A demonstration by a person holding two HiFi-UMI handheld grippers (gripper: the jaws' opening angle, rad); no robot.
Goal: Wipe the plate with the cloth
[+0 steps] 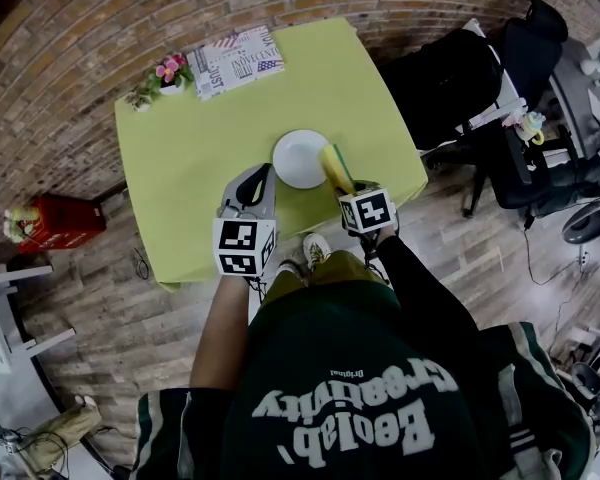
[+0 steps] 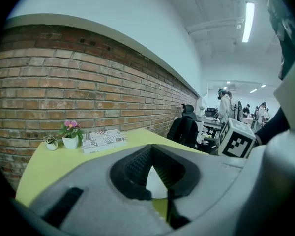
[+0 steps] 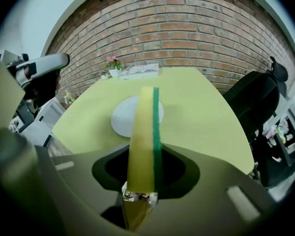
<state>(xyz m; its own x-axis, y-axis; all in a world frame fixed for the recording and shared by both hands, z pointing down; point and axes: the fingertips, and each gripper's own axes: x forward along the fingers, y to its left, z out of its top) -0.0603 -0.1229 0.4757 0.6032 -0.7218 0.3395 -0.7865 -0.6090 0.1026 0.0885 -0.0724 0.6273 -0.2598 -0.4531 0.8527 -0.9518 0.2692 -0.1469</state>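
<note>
A round white plate (image 1: 298, 158) lies on the yellow-green table (image 1: 195, 168), close to its near edge. My right gripper (image 1: 345, 189) is shut on a yellow sponge with a green scouring face (image 1: 335, 168). The sponge stands on edge over the plate's right rim. In the right gripper view the sponge (image 3: 143, 136) rises from the jaws (image 3: 140, 193) and hides part of the plate (image 3: 122, 119). My left gripper (image 1: 254, 180) hovers just left of the plate with its jaws together and nothing in them. The plate (image 2: 156, 183) shows through the gap behind the left gripper's (image 2: 169, 203) tips.
A small pot of pink flowers (image 1: 170, 72) and a print-covered book (image 1: 236, 60) sit at the table's far edge. Black office chairs (image 1: 460, 78) stand right of the table. A red object (image 1: 58, 222) lies on the wooden floor to the left.
</note>
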